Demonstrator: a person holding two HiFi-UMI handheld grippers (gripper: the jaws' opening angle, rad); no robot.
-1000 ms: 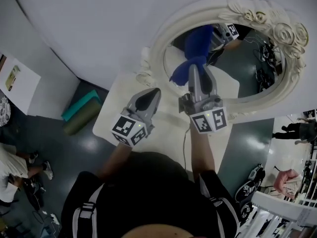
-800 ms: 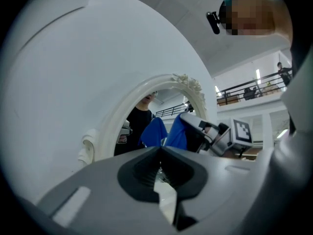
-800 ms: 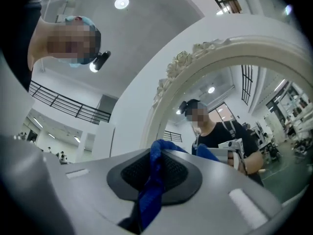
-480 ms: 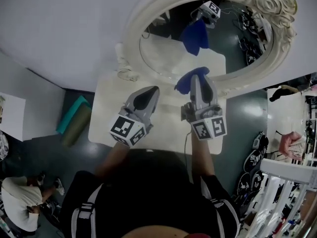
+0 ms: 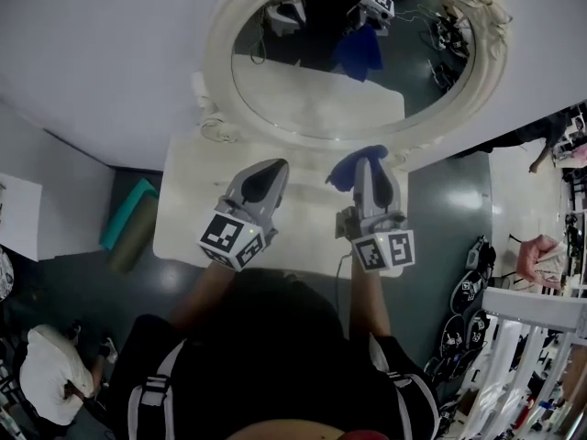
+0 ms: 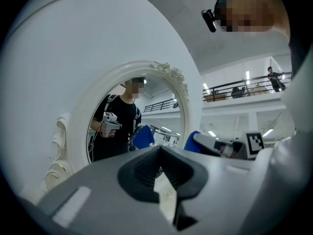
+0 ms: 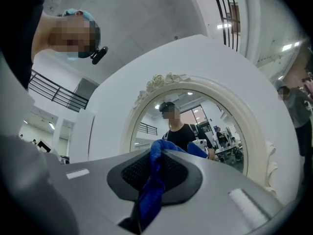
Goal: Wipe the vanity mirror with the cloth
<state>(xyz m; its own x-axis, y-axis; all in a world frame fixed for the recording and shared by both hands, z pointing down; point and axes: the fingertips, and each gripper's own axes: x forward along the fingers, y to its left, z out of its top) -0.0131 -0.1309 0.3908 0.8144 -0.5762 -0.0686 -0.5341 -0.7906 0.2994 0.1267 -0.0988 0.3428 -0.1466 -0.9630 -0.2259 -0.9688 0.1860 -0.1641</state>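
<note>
Cloth (image 5: 353,166), blue, sits pinched in the right tool (image 5: 368,159), just short of the oval vanity mirror (image 5: 303,99); the left tool (image 5: 265,178) is pressed together on nothing. Wiping well likely means laying the bunched fabric flat on the glass and sweeping overlapping strokes.

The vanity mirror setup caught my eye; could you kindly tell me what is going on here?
A person stands at a white table facing an ornate oval vanity mirror, a gripper in each hand. The right gripper has its fingers shut on a blue cloth, held over the table in front of the mirror and not touching it. The left gripper is beside it, fingers together and empty. No wiping contact is being made at this moment.
</note>
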